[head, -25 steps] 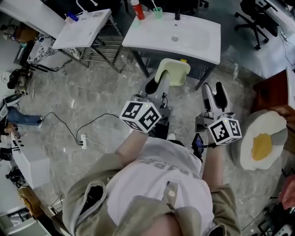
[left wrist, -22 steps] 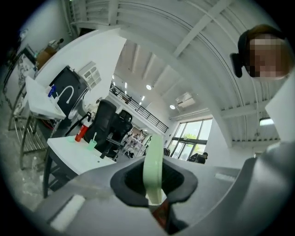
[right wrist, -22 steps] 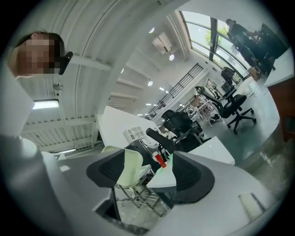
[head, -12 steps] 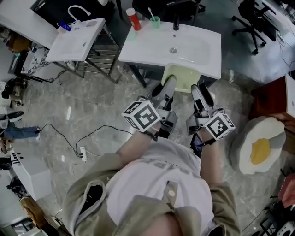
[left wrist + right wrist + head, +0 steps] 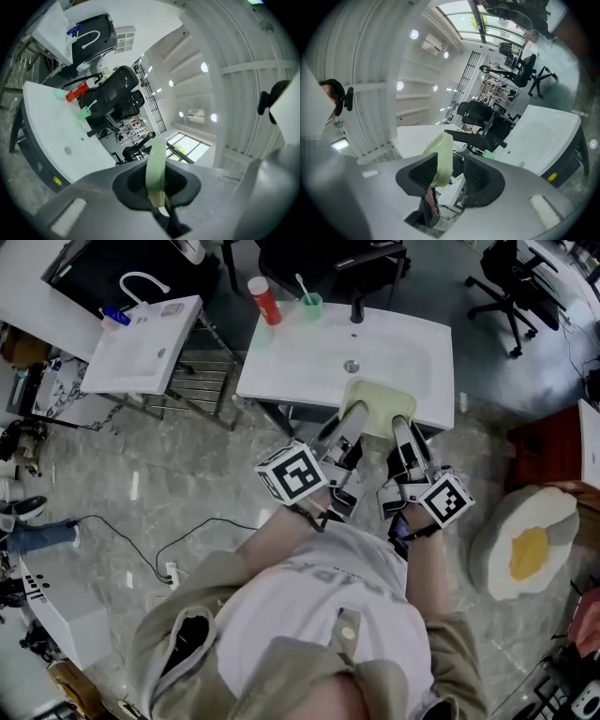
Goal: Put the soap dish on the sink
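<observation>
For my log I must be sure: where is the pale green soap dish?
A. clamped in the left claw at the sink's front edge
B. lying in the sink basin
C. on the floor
A: the left claw is shut on the soap dish at the front rim of the sink.

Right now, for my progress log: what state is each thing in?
soap dish: held over front edge of sink, not yet down
left gripper: shut on its rim
right gripper: open, jaws have just been closing, dish between them
red bottle: upright on sink
green cup: upright, holds toothbrush
</observation>
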Demonstrator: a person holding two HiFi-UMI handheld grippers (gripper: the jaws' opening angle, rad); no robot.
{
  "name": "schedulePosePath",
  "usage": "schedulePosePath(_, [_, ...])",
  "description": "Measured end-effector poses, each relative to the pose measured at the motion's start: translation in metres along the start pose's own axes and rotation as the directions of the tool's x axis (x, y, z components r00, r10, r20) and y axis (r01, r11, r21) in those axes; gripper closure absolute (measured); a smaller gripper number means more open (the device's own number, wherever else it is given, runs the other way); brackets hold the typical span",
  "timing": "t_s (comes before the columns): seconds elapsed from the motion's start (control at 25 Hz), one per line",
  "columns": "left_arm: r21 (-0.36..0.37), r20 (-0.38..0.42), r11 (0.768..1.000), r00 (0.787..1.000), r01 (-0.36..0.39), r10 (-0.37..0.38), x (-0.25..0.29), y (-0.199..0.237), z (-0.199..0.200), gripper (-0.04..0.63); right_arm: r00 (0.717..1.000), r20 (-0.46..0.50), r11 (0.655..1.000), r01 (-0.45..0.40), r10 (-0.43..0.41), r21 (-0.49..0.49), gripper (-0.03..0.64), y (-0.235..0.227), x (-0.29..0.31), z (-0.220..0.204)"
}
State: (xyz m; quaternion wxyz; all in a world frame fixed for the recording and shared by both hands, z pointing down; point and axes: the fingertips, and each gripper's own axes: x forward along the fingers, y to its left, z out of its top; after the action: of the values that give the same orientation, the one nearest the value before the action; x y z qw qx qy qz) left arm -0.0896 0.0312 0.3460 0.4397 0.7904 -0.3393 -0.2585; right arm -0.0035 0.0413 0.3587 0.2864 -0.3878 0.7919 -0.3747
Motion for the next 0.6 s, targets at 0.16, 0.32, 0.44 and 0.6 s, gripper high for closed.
schedulePosePath(0.16, [-0.025,-0.036,1.000,0.999,-0.006,0.005,0.015,0.020,0.007,0.569,1.000,0.017,1.000,0.024,-0.024,0.003,0.538,-0.011,0.017,0.006])
schedulePosePath(0.32, [-0.044,-0.064,0.999,0.998,-0.011,0.009,0.027,0.035,0.009,0.568,0.998,0.017,0.998,0.053,-0.053,0.024,0.546,-0.026,0.025,0.008])
schedulePosePath(0.44, [-0.005,-0.089,1.000,0.996,-0.017,0.017,0.037,0.043,0.009,0.563,0.997,0.013,0.997,0.080,-0.080,0.019,0.548,-0.034,0.031,0.011])
schedulePosePath(0.6, [0.113,-0.130,0.993,0.991,-0.020,0.034,0.050,0.048,0.008,0.534,0.993,0.007,0.993,0.118,-0.118,0.031,0.549,-0.044,0.037,0.017])
